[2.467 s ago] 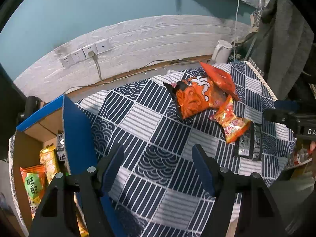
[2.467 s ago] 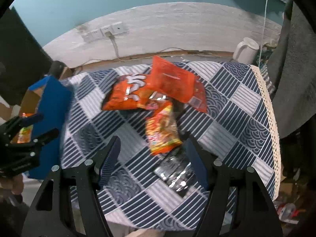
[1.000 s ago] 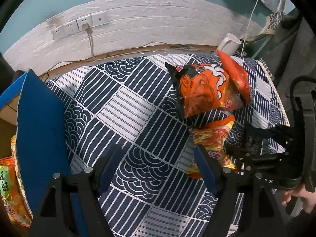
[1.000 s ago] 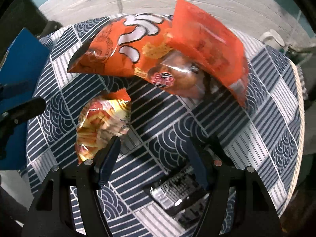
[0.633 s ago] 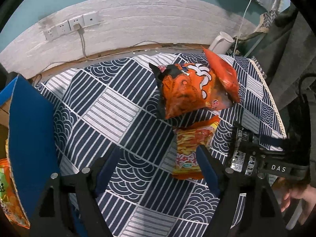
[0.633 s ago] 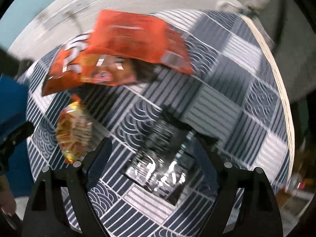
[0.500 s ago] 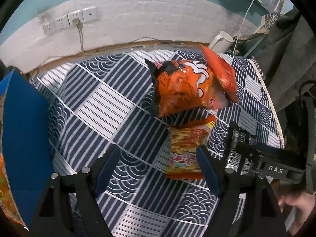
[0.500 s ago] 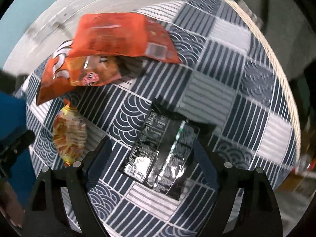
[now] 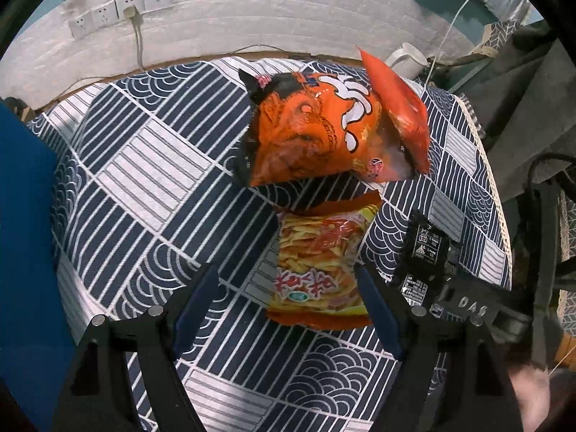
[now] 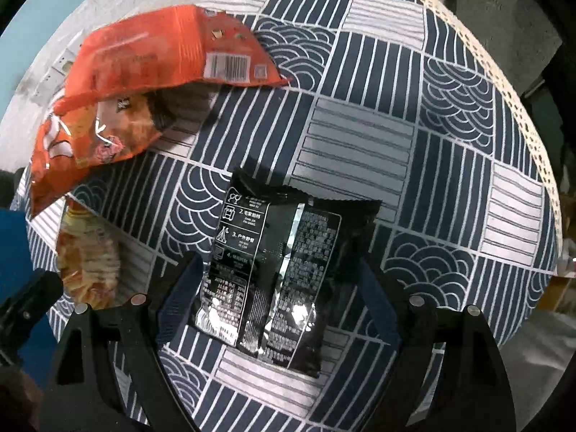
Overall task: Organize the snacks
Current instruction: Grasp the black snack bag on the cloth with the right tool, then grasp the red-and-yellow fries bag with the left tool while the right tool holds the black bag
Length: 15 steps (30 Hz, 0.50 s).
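Note:
A yellow-red fries snack bag (image 9: 318, 268) lies flat on the patterned tablecloth, between the fingers of my open left gripper (image 9: 288, 288). A black foil snack pack (image 10: 277, 266) lies between the fingers of my open right gripper (image 10: 277, 280). It also shows in the left wrist view (image 9: 423, 255), with the right gripper's body over it. A large orange chip bag (image 9: 306, 133) and a red-orange bag (image 9: 399, 108) lie behind, overlapping. In the right wrist view they sit at upper left, the red-orange bag (image 10: 154, 57) above the orange chip bag (image 10: 82, 140).
A blue box flap (image 9: 25, 237) stands at the table's left side. A white kettle (image 9: 405, 59) sits at the back right by the wall. Wall sockets (image 9: 118, 9) with a cable are behind. The tablecloth's lace edge (image 10: 518, 108) marks the right table edge.
Both grippers have moved down closer to the table. The fries bag now lies between the left fingers and the black pack between the right fingers. Both stay open.

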Each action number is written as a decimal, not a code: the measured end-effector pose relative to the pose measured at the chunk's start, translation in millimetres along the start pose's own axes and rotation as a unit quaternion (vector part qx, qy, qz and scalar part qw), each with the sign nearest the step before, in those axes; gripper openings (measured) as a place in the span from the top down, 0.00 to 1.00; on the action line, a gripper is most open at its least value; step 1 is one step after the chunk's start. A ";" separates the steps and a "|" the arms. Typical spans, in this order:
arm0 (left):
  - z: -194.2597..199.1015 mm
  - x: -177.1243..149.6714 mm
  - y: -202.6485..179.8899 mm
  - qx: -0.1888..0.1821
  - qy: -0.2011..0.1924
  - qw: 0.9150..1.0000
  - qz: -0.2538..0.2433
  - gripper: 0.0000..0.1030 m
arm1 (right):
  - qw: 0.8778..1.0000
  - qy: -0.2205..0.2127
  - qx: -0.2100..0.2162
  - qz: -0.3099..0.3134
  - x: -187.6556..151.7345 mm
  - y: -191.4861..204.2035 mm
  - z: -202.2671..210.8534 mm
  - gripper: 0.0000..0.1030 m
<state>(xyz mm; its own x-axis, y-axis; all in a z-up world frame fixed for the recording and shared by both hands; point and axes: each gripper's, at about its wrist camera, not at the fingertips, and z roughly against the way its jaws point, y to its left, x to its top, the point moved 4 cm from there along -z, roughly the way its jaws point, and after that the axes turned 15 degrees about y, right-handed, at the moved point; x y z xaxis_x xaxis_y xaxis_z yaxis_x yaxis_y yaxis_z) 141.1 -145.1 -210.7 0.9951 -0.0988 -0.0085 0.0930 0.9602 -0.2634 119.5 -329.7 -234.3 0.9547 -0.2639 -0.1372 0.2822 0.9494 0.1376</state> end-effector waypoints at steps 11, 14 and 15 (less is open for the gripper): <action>-28.6 10.7 -10.4 -0.009 0.026 1.000 0.010 0.21 | 0.991 -0.034 -0.075 0.108 -0.4 25.1 -10.7 0.35; -35.5 14.6 -12.3 -0.003 0.031 0.999 0.009 0.21 | 0.989 -0.026 -0.080 0.122 -9.0 34.6 -10.3 0.42; -36.9 15.2 -12.2 -0.004 0.032 0.999 0.009 0.21 | 0.989 -0.025 -0.073 0.124 -10.9 36.5 -10.1 0.42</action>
<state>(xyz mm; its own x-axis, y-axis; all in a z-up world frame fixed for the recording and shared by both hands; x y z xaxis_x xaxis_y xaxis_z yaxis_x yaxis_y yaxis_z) 153.8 -168.0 -243.2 0.9924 -0.0977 -0.0750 0.0740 0.9599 -0.2703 118.5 -290.4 -237.7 0.9974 -0.0239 -0.0687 0.0251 0.9995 0.0177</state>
